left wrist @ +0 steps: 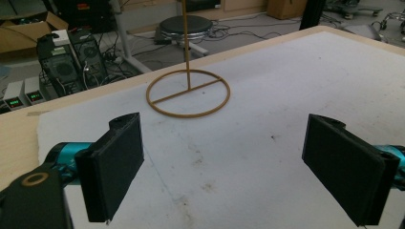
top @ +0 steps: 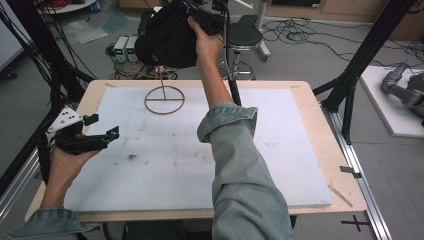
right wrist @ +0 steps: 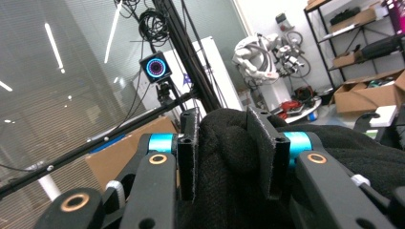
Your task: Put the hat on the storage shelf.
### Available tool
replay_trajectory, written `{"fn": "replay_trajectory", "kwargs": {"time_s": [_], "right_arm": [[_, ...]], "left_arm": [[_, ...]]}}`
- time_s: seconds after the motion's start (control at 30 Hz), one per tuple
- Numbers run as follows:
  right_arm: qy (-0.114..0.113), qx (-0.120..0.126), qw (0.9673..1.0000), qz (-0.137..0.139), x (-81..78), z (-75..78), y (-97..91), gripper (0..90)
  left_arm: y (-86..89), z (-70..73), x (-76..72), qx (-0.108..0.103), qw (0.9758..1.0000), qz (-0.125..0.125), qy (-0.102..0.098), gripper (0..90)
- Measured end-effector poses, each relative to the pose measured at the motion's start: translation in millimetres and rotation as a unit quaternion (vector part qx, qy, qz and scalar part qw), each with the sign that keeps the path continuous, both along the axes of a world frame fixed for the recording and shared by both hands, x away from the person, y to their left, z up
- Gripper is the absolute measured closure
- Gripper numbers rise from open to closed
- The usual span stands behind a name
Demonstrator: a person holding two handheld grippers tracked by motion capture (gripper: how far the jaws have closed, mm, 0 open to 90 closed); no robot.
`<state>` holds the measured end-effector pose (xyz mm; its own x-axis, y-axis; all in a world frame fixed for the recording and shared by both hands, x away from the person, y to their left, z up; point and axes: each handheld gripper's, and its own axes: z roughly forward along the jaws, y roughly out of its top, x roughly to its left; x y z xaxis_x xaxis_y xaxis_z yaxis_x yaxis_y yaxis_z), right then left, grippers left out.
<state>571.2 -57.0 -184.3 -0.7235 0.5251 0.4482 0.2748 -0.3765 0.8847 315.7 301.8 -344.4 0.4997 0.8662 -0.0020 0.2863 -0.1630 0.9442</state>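
Above the far edge of the counter (top: 320, 150), the right tool (top: 207, 20) is holding a black hat (top: 167, 42) up in the air, with the person's arm in a denim sleeve (top: 245, 175) reaching forward to it. Its jaws are pinching a bunched fold of the hat's fabric, and the rest of the hat is hanging to the left of the tool, over the top of the thin wooden stand (top: 164, 97). That stand is resting on the white mat (top: 280, 165) near the far side, its round ring base lying flat and its pole rising toward the hat.

Down at the counter's left edge, the left tool (top: 102, 127) is sitting in the person's hand with its jaws spread wide and nothing between them, well apart from the hat.

From the right gripper view, the black knit fabric (right wrist: 229, 162) is showing close up, squeezed between the two pads, with a window, a boxy camera with a glowing ring (right wrist: 155, 67) and shelves behind. From the left gripper view, the stand's ring (left wrist: 188, 93) is lying ahead between the open jaws, and small grey boxes with green digits (left wrist: 24, 95) are sitting on the floor; the digits are too small to read.
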Motion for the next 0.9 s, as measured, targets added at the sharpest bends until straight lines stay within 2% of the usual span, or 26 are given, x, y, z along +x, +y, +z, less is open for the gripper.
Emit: {"fn": "replay_trajectory", "kwargs": {"time_s": [0.17,0.57,0.67,0.77,0.9], "right_arm": [[0.003,-0.031,0.9995,-0.001,4.5,-7.8,12.9,67.4],[0.012,-0.052,0.9986,0.002,12.7,-20.9,33.1,67.2],[0.010,-0.064,0.9979,0.003,14.2,-23.5,40.4,67.0],[0.007,-0.087,0.9962,0.001,15.9,-25.6,47.6,66.6],[0.012,-0.098,0.9951,-0.004,19.2,-30.6,53.3,66.7]], "left_arm": [[0.4,-0.2,-0.7,0.002,1.0000,-0.002,0.000,14.2],[0.0,-1.0,-0.4,0.002,1.0000,-0.002,0.002,14.2],[-0.5,-1.0,-0.5,0.002,1.0000,-0.003,0.002,14.3],[-0.8,-1.2,-0.6,0.003,1.0000,-0.004,0.002,14.3],[-1.2,-2.2,-0.4,0.004,1.0000,-0.006,0.003,14.3]]}}
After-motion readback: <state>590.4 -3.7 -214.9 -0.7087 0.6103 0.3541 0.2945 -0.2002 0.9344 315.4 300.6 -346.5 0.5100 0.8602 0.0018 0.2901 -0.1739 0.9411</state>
